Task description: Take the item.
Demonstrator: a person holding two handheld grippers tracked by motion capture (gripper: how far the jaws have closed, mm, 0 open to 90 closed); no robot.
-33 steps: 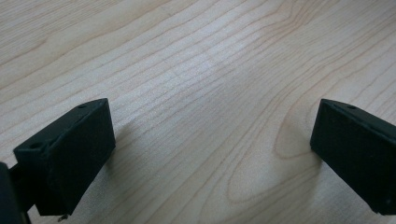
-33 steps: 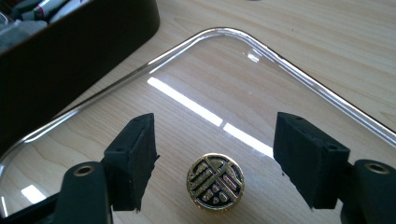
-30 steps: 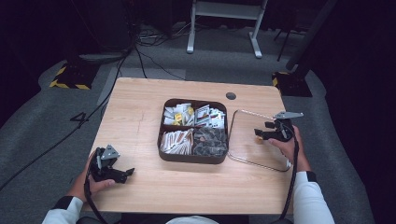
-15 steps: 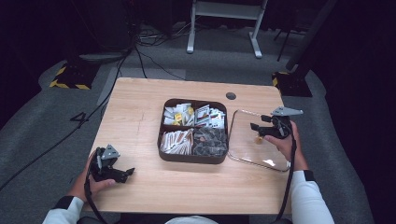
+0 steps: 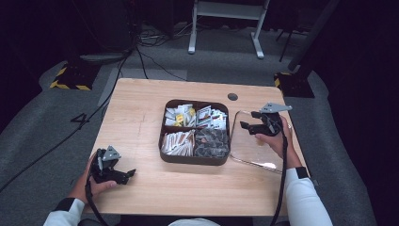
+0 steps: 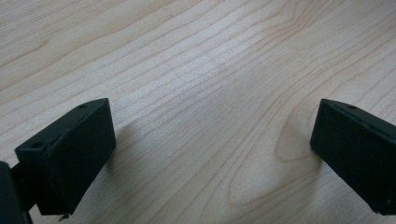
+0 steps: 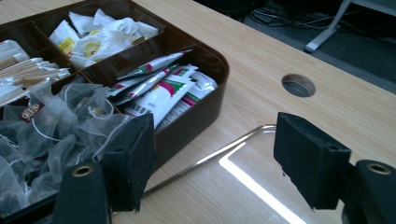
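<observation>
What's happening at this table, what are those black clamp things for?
A person sits at a wooden table with a two-jaw gripper in each hand. In the middle stands a brown tray with four compartments of sachets and tea bags. Its clear lid lies flat on the table beside it. The right gripper hovers above that lid, jaws open and empty. The left gripper rests open near the table's front edge.

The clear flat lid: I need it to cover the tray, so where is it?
In the high view, the clear flat lid lies on the wooden table, right of the brown four-compartment tray.
</observation>
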